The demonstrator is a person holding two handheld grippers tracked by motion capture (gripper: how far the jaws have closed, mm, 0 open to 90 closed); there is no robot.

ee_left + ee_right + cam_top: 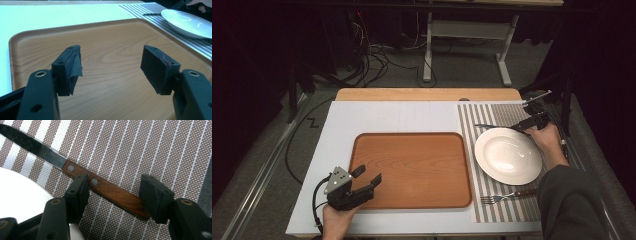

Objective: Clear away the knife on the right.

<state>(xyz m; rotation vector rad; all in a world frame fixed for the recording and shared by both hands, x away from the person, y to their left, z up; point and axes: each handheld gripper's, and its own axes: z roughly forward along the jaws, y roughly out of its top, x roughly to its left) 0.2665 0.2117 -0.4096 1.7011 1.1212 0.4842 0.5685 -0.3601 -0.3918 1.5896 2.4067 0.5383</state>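
A knife point(110, 191) with a wooden handle and a dark blade lies on the striped placemat point(150, 147), just past the rim of a white plate point(22, 192). My right gripper point(113, 192) is open, its jaws standing on either side of the handle, low over it. In the high view the right gripper point(523, 126) sits at the plate's point(508, 155) far right edge, over the knife point(492, 126). My left gripper point(368, 175) is open over the near left corner of the wooden tray point(412, 170). The tray point(110, 50) lies bare between its pads.
A fork point(507, 196) with a wooden handle lies on the placemat point(492, 112) in front of the plate. The tray rests on a white table cover point(387, 115). Beyond the table's far edge are cables and a metal stand on the floor.
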